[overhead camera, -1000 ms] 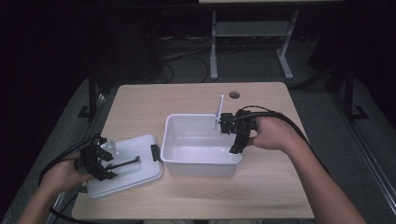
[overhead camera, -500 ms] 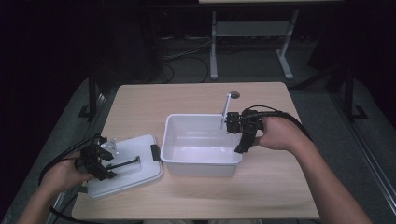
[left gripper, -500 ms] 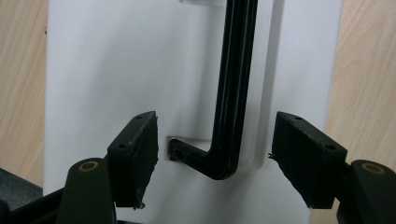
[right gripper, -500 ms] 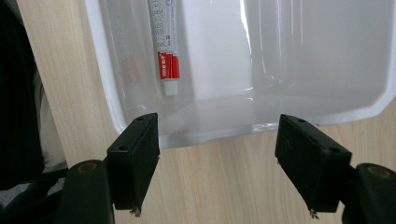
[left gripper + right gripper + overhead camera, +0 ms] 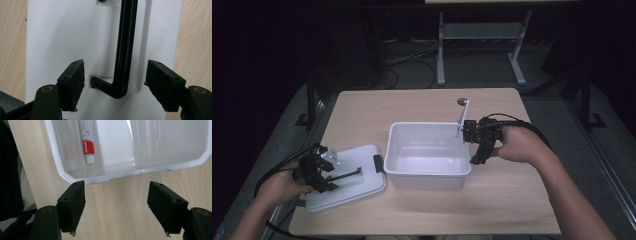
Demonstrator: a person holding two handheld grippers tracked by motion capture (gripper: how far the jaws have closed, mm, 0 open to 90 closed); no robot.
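The left gripper (image 5: 318, 172) hovers low over the white lid (image 5: 349, 177) at the table's (image 5: 422, 107) near-left corner, jaws spread wide to either side of the lid's black handle (image 5: 123, 50) — not pressing on it. The right gripper (image 5: 479, 142) sits at the far-right rim of the white bin (image 5: 427, 172), jaws likewise apart with nothing between them, bare wood beneath. The lid lies flat just beside the bin, its handle folded down. Inside the bin lies a white tube (image 5: 86, 140) with a red band, cap toward the wall.
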